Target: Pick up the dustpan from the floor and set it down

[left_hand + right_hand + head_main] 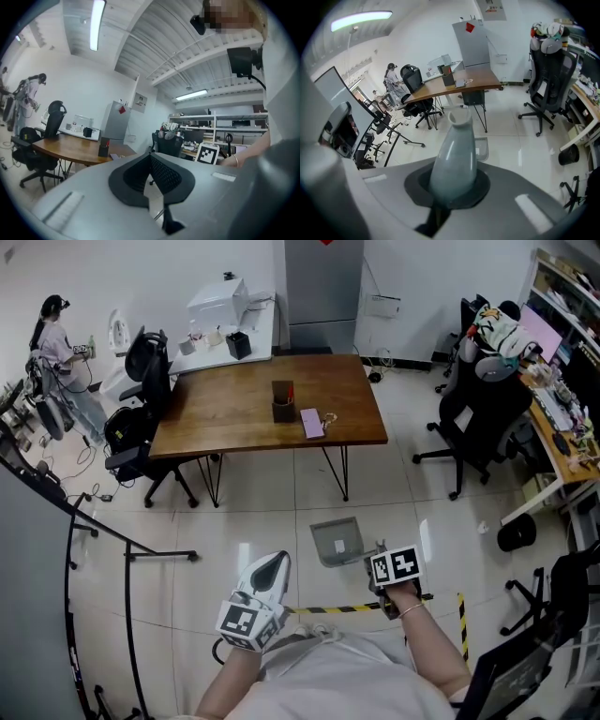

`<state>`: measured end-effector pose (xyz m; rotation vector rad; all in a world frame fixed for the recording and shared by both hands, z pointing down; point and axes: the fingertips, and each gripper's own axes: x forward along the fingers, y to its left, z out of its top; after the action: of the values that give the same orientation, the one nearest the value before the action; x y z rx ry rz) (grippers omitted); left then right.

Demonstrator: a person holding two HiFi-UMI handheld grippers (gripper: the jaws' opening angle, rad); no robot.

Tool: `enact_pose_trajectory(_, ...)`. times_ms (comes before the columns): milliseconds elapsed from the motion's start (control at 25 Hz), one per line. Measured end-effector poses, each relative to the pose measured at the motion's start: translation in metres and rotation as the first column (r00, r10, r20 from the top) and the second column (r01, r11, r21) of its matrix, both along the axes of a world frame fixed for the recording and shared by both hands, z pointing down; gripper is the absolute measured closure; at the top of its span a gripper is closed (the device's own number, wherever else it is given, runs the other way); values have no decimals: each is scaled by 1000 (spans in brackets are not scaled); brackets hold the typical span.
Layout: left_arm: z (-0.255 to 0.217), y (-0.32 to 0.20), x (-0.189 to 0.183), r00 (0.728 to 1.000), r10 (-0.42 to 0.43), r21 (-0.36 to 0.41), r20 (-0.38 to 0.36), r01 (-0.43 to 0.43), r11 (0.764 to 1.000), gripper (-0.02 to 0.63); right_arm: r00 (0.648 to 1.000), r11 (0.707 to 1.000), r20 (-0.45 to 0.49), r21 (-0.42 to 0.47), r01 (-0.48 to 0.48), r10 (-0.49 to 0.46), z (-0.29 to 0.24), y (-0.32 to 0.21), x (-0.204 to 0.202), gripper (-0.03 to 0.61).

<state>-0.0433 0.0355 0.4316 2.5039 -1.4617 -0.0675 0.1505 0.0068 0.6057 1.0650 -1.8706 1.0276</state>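
1. Head view: the grey dustpan (337, 542) sits at 11 o'clock of the right gripper (375, 565), over floor tiles, with the wooden table (234, 409) at its 12 o'clock. The left gripper (274, 566) is at 9 o'clock of the right one.
2. Left gripper view: its jaws are clenched together with nothing between them.
3. Right gripper view: its jaws grasp the dustpan's handle (453, 159), which points toward 12 o'clock.
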Motion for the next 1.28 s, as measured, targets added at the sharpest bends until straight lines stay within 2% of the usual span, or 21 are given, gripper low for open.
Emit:
enact_pose_trajectory(80,-3,0,-3,1000,-10,9,-17,11,1000,598,1000,1000,-3,5,1,-1,1,2,1,577)
enact_pose_trajectory(320,-14,-5,-13,999,-40,6,-4,40,999,598,1000,1000,5,-3,-14,14,3,2,2,577)
enact_pose_trajectory(800,5,-24,-24,998,-49,5,42,49,999,598,999,1000,34,-9,6,-6,15,-11,-10,577)
enact_pose_trajectory(1000,3,-46,-34,998,-46,-5,46,47,999,598,999,999,41,-46,14,-12,23,-29,-25,577)
enact_pose_trajectory(1280,20,-111,-63,1000,3,-35,11,-2,999,598,998,995,41,-90,-42,45,34,-85,-49,577)
